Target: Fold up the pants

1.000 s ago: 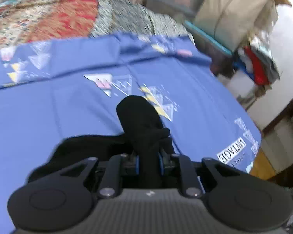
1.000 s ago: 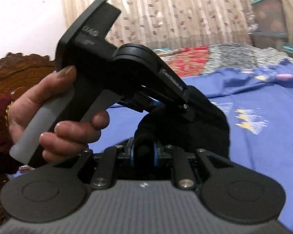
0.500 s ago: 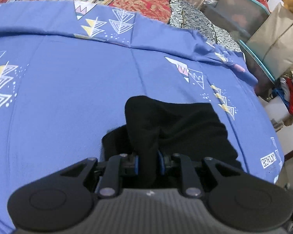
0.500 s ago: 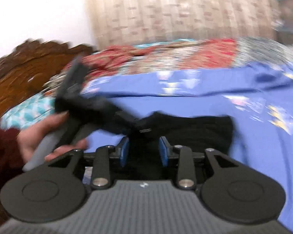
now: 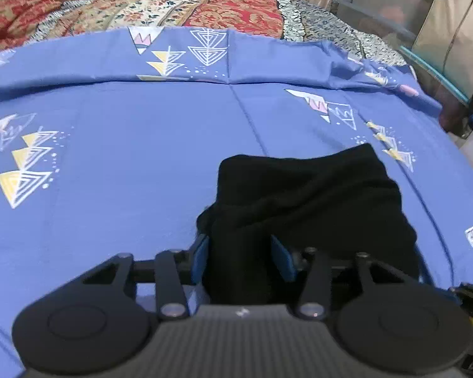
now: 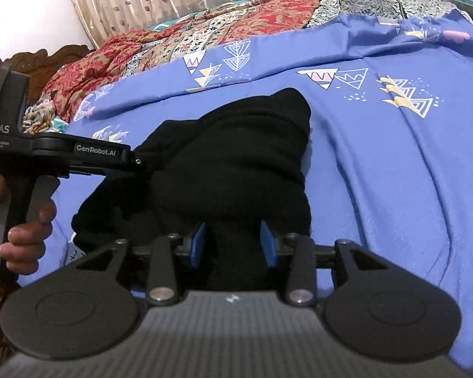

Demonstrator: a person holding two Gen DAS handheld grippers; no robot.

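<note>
Both grippers' jaws, just opening, straddle the bunched, folded black pants [image 5: 312,195] on the blue bedsheet [image 5: 142,157] without pinching.

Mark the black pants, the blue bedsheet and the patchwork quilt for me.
black pants [image 5: 315,195]: left wrist view, on the top folded layer.
blue bedsheet [image 5: 135,163]: left wrist view, on a bare flat stretch left of the pants.
patchwork quilt [image 6: 236,22]: right wrist view, on its red patterned panel.
</note>
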